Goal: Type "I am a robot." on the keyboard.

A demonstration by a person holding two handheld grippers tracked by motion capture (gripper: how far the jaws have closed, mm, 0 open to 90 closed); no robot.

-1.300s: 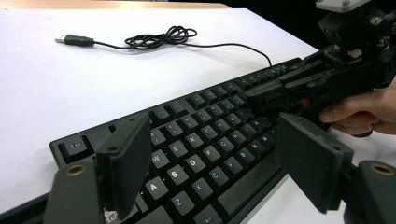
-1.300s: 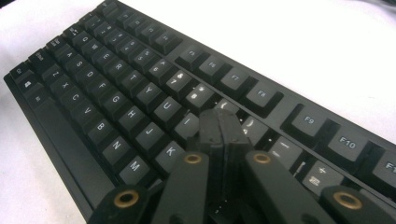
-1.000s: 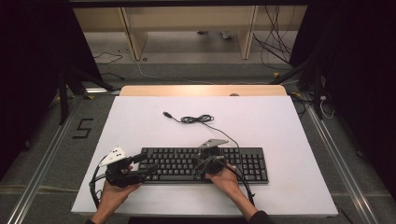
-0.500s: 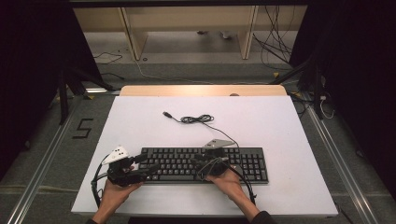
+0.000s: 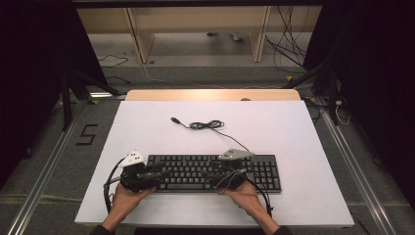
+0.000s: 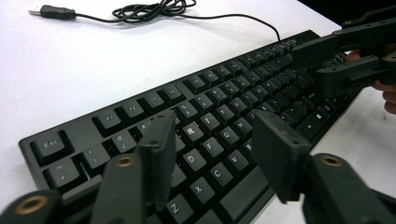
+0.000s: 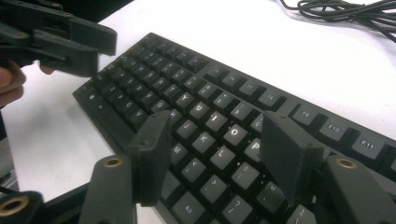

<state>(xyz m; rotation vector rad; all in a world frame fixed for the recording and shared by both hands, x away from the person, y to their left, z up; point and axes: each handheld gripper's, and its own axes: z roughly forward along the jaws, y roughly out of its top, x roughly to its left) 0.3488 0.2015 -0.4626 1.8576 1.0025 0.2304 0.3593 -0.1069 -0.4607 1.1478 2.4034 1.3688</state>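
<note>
The keyboard [image 5: 213, 172] lies along the near edge of the white table [image 5: 303, 132], its cable [image 5: 208, 125] coiled toward the far edge. The left gripper [image 5: 161, 174] hovers over the keyboard's left end; its jaws have just been closing to a medium gap, with nothing clamped. The right gripper [image 5: 218, 171] hovers over the middle keys; its jaws have just been opening wide, empty. Risk: a low jaw tip may strike two keys at once or catch a keycap edge. The two grippers may also collide if they converge.
</note>
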